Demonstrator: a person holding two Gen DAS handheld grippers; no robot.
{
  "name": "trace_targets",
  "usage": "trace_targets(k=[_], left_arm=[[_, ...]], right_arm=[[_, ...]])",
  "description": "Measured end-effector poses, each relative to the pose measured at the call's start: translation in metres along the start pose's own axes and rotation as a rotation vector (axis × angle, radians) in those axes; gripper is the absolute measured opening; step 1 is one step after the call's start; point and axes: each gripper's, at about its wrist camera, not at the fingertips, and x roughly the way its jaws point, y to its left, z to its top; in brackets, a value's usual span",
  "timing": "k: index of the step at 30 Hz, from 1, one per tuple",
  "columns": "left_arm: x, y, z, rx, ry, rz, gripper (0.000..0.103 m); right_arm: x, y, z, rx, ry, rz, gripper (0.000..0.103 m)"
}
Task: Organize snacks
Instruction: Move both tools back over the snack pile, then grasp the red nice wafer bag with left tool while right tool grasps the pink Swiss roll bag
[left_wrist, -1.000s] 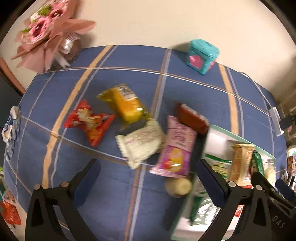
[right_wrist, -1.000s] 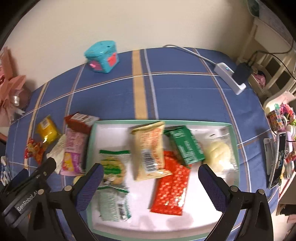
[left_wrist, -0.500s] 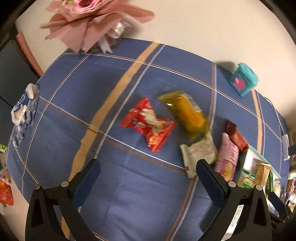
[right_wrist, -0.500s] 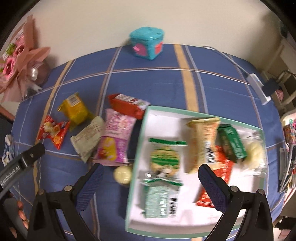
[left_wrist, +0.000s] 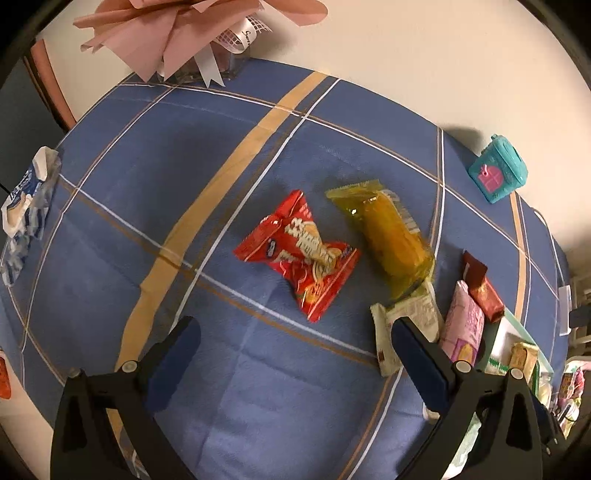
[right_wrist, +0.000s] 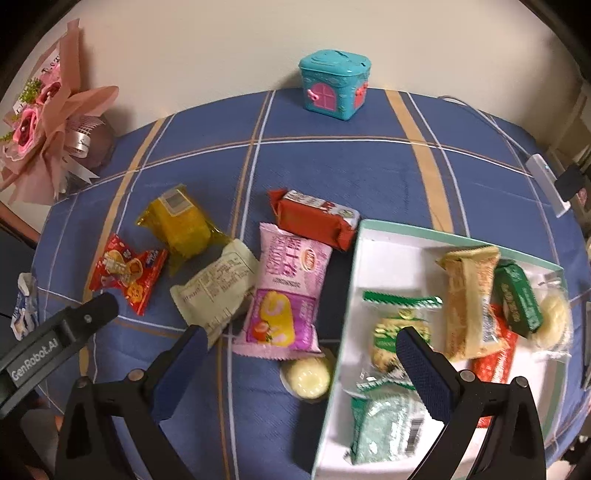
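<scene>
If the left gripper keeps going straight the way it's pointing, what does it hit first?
Most likely the red snack packet, which lies between the open left gripper's fingers' line ahead; depth is hard to judge.

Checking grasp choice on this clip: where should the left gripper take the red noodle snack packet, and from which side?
Grip the red noodle snack packet across its pinched middle, coming straight down from above. It lies flat on the cloth, apart from the yellow packet, and the waist is its narrowest part. The left gripper is open and empty.
</scene>
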Motion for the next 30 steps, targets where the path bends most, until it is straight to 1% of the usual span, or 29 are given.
trace_targets(k=[3,5,9,12,14,18,20,21,23,24,25,26,30], left_arm=[[0.005,-0.003,0.007,0.023,-0.025,0.032,0.103],[0.008,0.0,0.014,0.022,-0.045,0.039,0.103],[0.02,0.01,0.024,-0.013,-0.059,0.021,0.103],[0.031,0.017,0.031,-0.043,-0.06,0.022,0.103],[0.037,0.02,0.034,-0.069,-0.061,0.014,0.103],[0.042,0.018,0.038,-0.076,-0.087,0.007,0.099],[0.046,0.015,0.039,-0.071,-0.093,0.008,0.091],[0.048,0.014,0.039,-0.07,-0.09,0.009,0.089],[0.055,0.014,0.038,-0.071,-0.076,0.009,0.077],[0.057,0.014,0.037,-0.074,-0.069,0.007,0.073],[0.058,0.014,0.037,-0.075,-0.064,0.005,0.066],[0.059,0.015,0.037,-0.078,-0.062,0.003,0.061],[0.058,0.014,0.035,-0.068,-0.061,-0.002,0.06]], right_arm=[[0.009,0.005,0.004,-0.03,-0.011,-0.012,0.103],[0.016,0.006,0.007,-0.029,-0.014,-0.01,0.103],[0.027,0.003,0.013,-0.013,-0.02,0.0,0.102],[0.035,0.001,0.016,-0.008,-0.022,0.006,0.095],[0.042,0.001,0.018,-0.01,-0.018,0.009,0.085],[0.051,0.001,0.022,-0.021,-0.018,-0.035,0.078],[0.052,0.001,0.024,-0.021,-0.02,-0.048,0.074],[0.05,0.001,0.024,-0.022,-0.027,-0.05,0.073],[0.046,0.001,0.027,-0.026,-0.043,-0.049,0.073],[0.044,0.002,0.027,-0.028,-0.049,-0.049,0.072],[0.042,0.002,0.028,-0.03,-0.054,-0.049,0.071],[0.043,0.003,0.029,-0.029,-0.056,-0.048,0.07],[0.038,-0.001,0.03,-0.016,-0.056,-0.04,0.064]])
